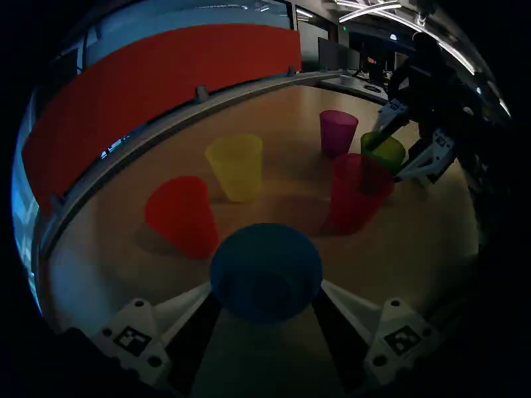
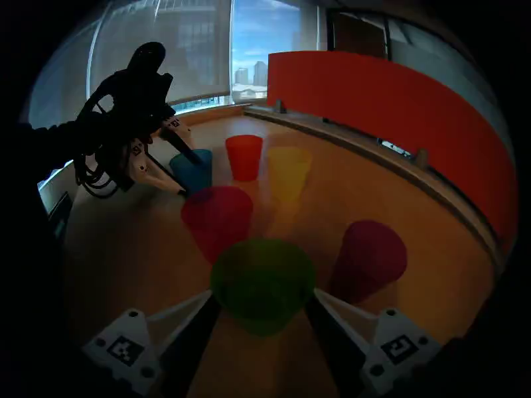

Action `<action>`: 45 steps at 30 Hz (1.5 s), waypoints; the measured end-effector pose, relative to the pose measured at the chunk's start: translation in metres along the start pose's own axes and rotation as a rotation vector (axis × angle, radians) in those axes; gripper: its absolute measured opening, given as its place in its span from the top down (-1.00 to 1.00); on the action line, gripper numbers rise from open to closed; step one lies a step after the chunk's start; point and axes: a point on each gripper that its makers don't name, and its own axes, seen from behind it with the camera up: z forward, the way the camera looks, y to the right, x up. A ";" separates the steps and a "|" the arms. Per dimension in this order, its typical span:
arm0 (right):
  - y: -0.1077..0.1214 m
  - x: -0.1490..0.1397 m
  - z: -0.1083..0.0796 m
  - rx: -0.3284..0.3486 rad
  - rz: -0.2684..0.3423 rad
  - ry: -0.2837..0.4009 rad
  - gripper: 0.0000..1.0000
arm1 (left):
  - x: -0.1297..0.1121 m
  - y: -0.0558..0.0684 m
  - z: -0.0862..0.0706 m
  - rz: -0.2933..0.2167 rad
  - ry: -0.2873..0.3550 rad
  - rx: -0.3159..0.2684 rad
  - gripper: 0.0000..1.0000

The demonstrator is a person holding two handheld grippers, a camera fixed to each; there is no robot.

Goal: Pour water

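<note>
With the left gripper point(image 1: 265, 295), clasps a blue cup point(image 1: 265, 268) from both sides, upright, mouth up, close under the camera. With the right gripper point(image 2: 263, 302), clasps a green cup point(image 2: 263, 278) the same way, upright too. Cannot tell whether either cup carries water, or whether either sits on the table point(image 1: 418, 245) or hangs just above it. From the left gripper, finds the green cup ahead and off to the right, well apart, past a dark red cup point(image 1: 358, 194). From the right gripper, finds the blue cup ahead and off to the left, past that same dark red cup. Places the dark red cup between the two held cups, just beside the green and farther from the blue, so nearer the right gripper. Leaves a yellow cup point(image 1: 235, 166), an orange-red cup point(image 1: 180, 215) and a purple cup point(image 1: 337, 131) standing free nearby. Probably calls for bringing one held rim over another cup's mouth, then tipping its long axis from upright toward level. Holds both grippers about level, pointed roughly at each other across the table, with no tilt yet.
</note>
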 end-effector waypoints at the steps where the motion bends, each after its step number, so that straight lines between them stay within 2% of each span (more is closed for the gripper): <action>1: 0.000 0.000 0.000 0.000 0.002 0.001 -0.74 | -0.002 0.000 0.000 -0.003 -0.006 0.001 -0.70; 9: 0.000 -0.003 0.000 -0.003 0.024 0.007 -0.74 | -0.015 0.004 0.001 -0.040 -0.050 -0.017 -0.70; 18: -0.003 -0.007 -0.005 0.000 0.037 0.007 -0.86 | -0.024 0.008 -0.003 -0.025 -0.075 -0.007 -0.70; 24: -0.006 -0.016 -0.013 -0.011 0.039 -0.007 -0.90 | -0.027 0.008 -0.009 -0.034 -0.073 0.002 -0.69; 38: -0.006 -0.027 -0.058 -0.095 0.074 0.021 -0.92 | -0.037 0.004 -0.048 -0.090 -0.031 0.059 -0.70; 45: -0.003 -0.025 -0.083 -0.155 0.097 0.063 -0.92 | -0.033 0.007 -0.075 -0.115 0.032 0.114 -0.70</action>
